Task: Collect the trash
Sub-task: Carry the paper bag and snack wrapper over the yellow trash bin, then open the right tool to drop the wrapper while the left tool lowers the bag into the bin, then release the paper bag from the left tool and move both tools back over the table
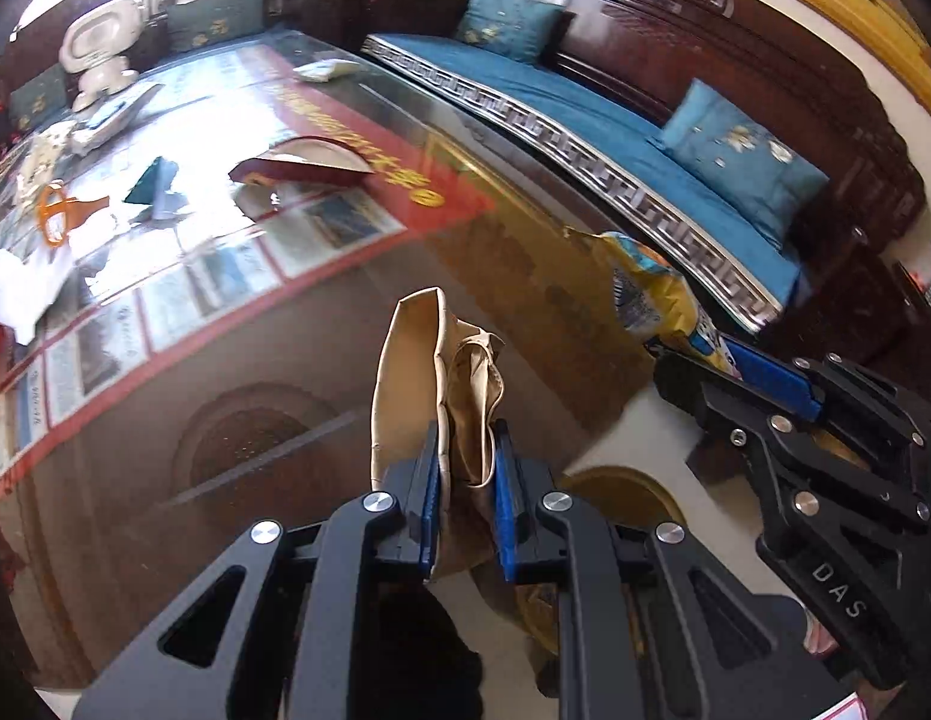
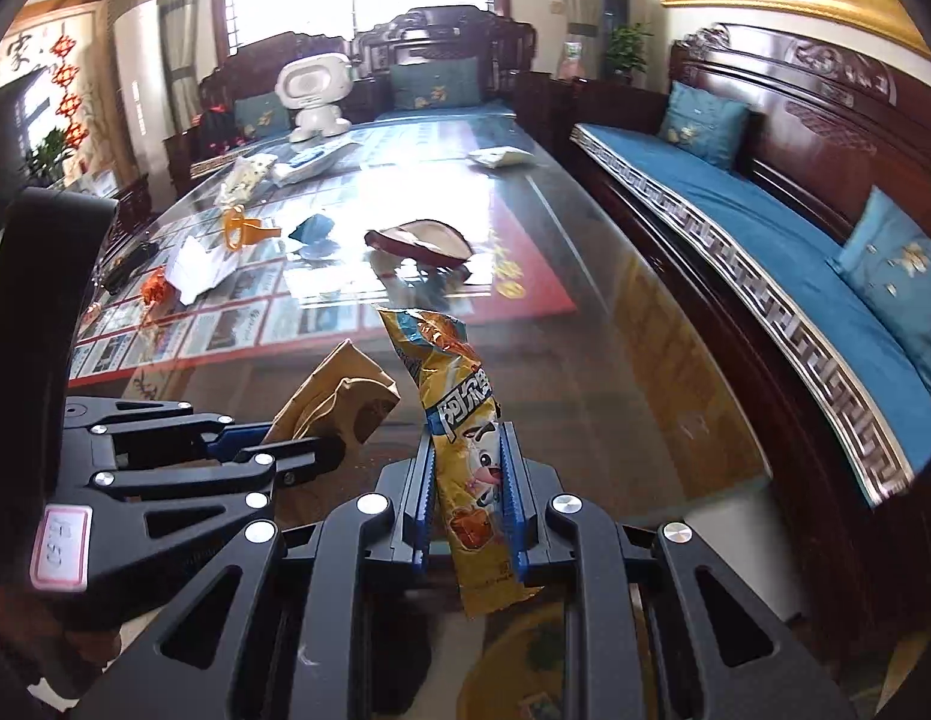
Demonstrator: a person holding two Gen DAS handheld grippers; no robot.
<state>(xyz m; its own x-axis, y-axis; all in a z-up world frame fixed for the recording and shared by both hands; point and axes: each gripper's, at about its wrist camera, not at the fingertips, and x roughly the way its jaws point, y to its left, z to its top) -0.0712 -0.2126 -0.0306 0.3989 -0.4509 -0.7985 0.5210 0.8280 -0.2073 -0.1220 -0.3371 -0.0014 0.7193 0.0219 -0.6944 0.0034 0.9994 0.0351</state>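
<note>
1. Left tool: blue pads clamped on a crumpled tan paper bag. The bag stands up out of the jaws, held clear above the near end of the counter.
2. Right tool: pads closed on a long yellow snack wrapper. Its torn top rises above the fingers; its lower end hangs below them.
3. The two tools sit side by side, each visible in the other's view, the left tool lying to the left of the right one.
4. Trash left on the glass-topped counter, well apart from both tools: a dark red wrapper mid-counter, a crumpled blue scrap to its left, an orange plastic piece, white crumpled paper and an orange-red scrap near the left edge.
5. Far end of the counter: a white toy robot, a white packet.
6. Right of the counter: a dark wooden sofa with a blue seat and blue cushions.
</note>
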